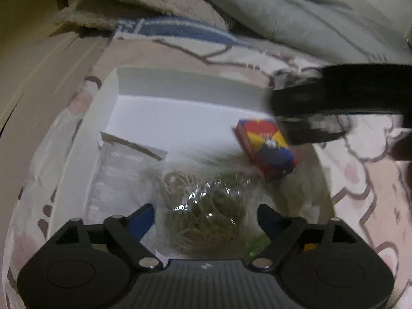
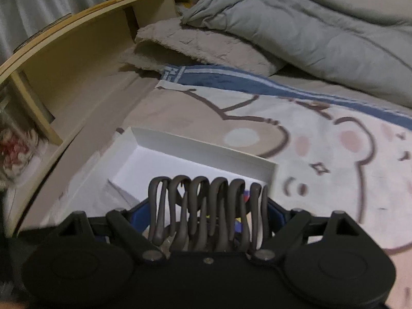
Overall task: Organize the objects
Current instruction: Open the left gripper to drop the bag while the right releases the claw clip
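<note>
Coiled item: a dark grey-brown coil of looped wire or plastic [image 2: 206,211], several loops side by side, clamped between the blue fingers [image 2: 276,212] of the right gripper [image 2: 206,213]; it hangs above the near part of the box.
Right gripper state: clenched on the coil; seen from the left wrist view it enters from the right as a blurred black shape [image 1: 322,108] over the box's far right corner.
Box: a shallow white open tray [image 1: 108,108] [image 2: 206,146] lying on the bed cover.
Box contents, right: a small carton [image 1: 265,146] in red, yellow and blue, lying tilted near the right wall.
Box contents, middle: a clear bag of tan rubber bands [image 1: 206,213], just in front of the left gripper.
Box contents, left: a flat grey-and-clear packet [image 1: 123,170] along the left wall; its print is unreadable.
Left gripper [image 1: 206,219]: fingers released and spread wide, holding nothing, one blue fingertip [image 1: 141,219] at each side of the rubber-band bag; contact with the bag cannot be judged.
Bed cover: a pale blanket [image 2: 322,154] printed with cartoon bears, beneath the box.
Bedding beyond: a blue-and-white towel [image 2: 231,79], a beige fleece [image 2: 200,43] and a grey-green quilt [image 2: 322,31], piled behind the box.
Headboard: a wooden shelf unit [image 2: 77,51] along the left side.
</note>
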A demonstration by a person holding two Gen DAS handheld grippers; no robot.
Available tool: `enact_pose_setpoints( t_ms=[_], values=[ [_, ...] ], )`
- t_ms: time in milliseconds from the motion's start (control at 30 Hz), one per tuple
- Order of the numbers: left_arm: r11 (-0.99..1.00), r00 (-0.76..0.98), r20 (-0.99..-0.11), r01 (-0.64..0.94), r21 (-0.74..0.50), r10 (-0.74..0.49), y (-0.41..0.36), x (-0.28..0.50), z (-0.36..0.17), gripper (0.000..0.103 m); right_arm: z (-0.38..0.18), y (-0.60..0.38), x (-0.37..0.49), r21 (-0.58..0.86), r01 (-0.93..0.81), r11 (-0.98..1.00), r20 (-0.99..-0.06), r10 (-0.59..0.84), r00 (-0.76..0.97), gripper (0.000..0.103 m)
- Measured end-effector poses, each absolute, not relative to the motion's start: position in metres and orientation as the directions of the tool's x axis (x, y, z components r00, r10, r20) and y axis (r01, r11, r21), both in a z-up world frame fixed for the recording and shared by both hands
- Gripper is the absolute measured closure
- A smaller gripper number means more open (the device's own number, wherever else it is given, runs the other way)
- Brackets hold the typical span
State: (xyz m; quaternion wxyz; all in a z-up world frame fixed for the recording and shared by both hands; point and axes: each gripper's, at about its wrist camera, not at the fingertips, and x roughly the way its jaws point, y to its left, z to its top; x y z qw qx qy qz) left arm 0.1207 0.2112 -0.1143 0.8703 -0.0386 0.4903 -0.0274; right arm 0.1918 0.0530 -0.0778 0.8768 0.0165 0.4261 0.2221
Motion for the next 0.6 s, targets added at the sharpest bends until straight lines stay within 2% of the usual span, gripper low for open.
enact_pose_setpoints(
  t_ms=[167, 400, 533, 600],
  values=[
    [0.991, 0.557, -0.823, 0.008, -0.133, -0.115, 0.224, 0.114, -0.104, 0.013, -0.097, 0.096, 0.223, 0.254, -0.342, 0.905, -0.765, 0.404, 0.501, 0.014],
    [0.991, 0.552, -0.831, -0.062, -0.121, -0.067, 0.245, 0.113, -0.107, 0.013, -0.120, 0.127, 0.251, 0.331, -0.300, 0.895, -0.775, 0.439, 0.455, 0.011],
    [0.990, 0.548, -0.834, -0.074, -0.123, -0.063, 0.250, 0.113, -0.108, 0.013, -0.125, 0.135, 0.253, 0.324, -0.298, 0.898, -0.791, 0.430, 0.436, 0.001],
    [0.990, 0.546, -0.835, -0.074, -0.123, -0.062, 0.249, 0.112, -0.108, 0.013, -0.122, 0.135, 0.249, 0.300, -0.316, 0.900, -0.792, 0.419, 0.444, 0.000]
  ],
)
